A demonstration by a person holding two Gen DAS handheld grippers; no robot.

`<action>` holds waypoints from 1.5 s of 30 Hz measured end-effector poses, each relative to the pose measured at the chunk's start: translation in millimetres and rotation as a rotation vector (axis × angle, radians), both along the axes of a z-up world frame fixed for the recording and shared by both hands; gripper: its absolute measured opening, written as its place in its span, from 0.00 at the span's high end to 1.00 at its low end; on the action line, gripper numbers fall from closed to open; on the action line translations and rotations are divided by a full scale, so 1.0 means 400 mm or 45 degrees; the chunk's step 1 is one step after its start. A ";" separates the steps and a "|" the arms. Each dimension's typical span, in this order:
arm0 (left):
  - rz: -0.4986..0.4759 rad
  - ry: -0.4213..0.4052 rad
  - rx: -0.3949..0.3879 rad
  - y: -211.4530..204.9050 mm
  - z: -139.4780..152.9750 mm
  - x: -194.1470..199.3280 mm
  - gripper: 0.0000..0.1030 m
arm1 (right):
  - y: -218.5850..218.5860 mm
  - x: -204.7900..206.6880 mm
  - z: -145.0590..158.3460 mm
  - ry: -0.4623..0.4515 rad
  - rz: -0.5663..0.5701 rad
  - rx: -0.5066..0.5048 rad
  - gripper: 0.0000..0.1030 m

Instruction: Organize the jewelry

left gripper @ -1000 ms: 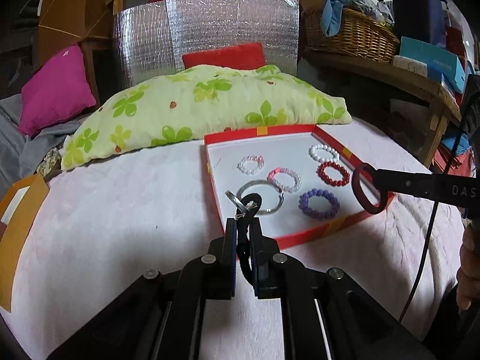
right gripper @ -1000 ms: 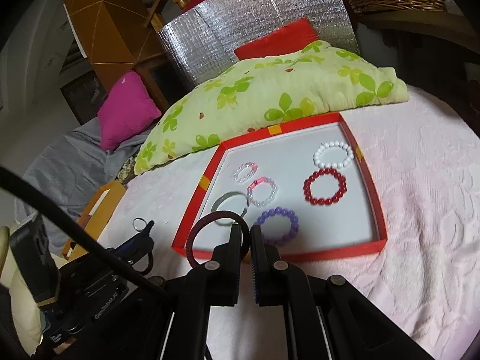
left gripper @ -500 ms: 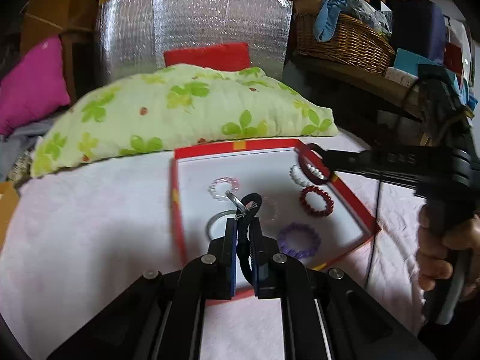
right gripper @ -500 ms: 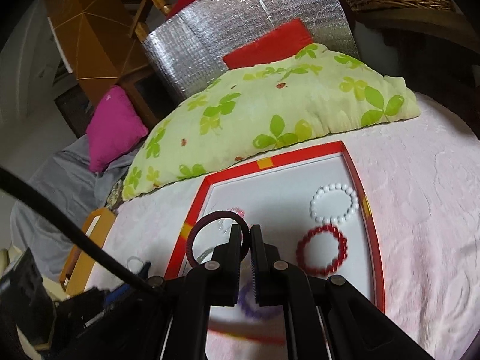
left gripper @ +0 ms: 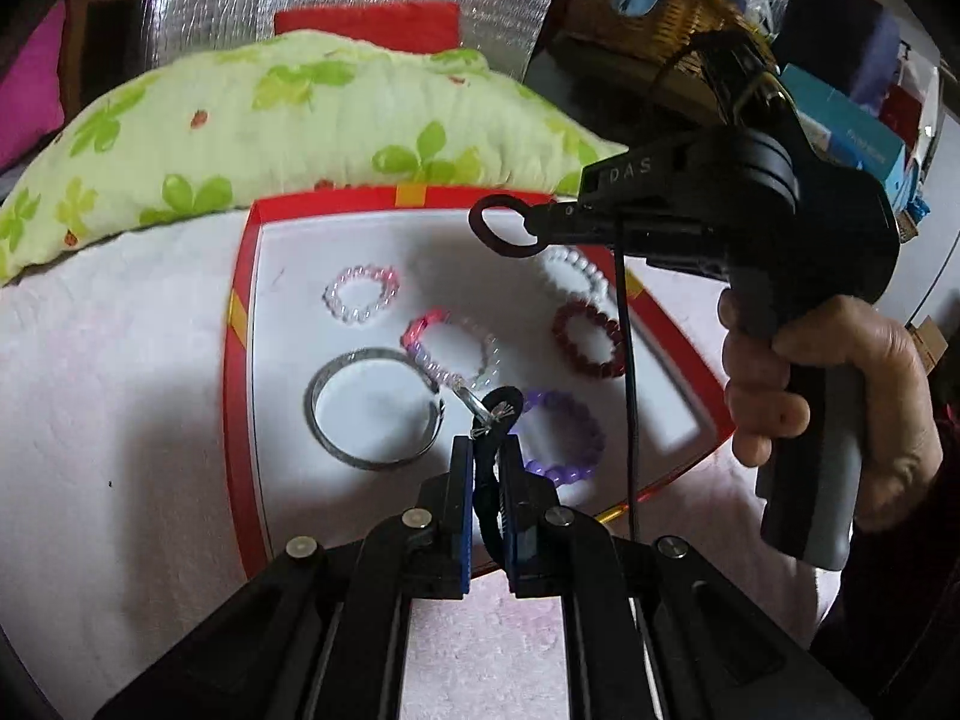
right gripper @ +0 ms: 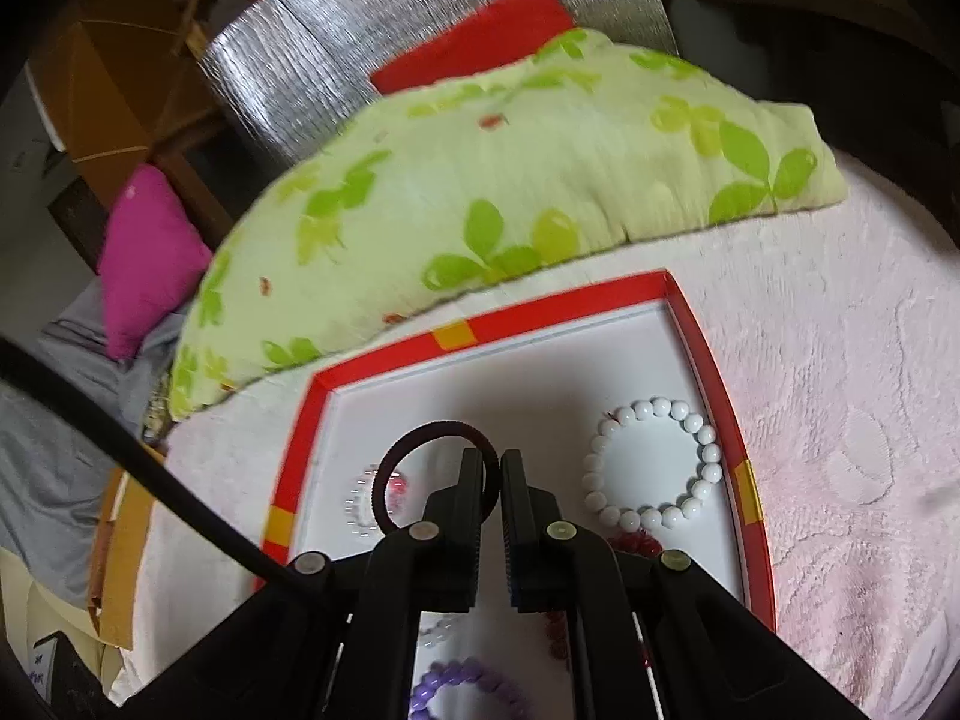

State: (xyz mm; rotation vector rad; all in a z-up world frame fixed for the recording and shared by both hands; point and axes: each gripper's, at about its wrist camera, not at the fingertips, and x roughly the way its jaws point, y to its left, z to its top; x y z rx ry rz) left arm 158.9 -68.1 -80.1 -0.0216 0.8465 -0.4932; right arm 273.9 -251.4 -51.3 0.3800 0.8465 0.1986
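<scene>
The right hand-held gripper (right gripper: 492,462) is closed on a dark maroon hair band (right gripper: 435,474), pinching one side so the loop hangs free over the far part of a red-rimmed tray (right gripper: 300,432), likely to set it down in the bare white space there. The left hand-held gripper (left gripper: 486,456) is clamped on a black cord with a small metal ring (left gripper: 495,414), held just above the near middle of the tray, probably awaiting its turn.

Inside the tray lie a silver bangle (left gripper: 372,408), a purple bead bracelet (left gripper: 570,438), a dark red bead bracelet (left gripper: 588,339), a white bead bracelet (right gripper: 654,468) and two pale pink bead bracelets, all spaced apart.

The tray rests on a bed with a pale pink textured cover (right gripper: 840,420). Beyond it lies a green leaf-print pillow (right gripper: 510,180), then a silver foil panel and a magenta cushion at far left.
</scene>
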 end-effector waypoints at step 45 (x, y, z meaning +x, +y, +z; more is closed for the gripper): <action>0.377 -0.319 0.285 0.078 0.303 -0.409 0.20 | 0.020 -0.711 0.207 -0.285 0.015 -0.304 0.38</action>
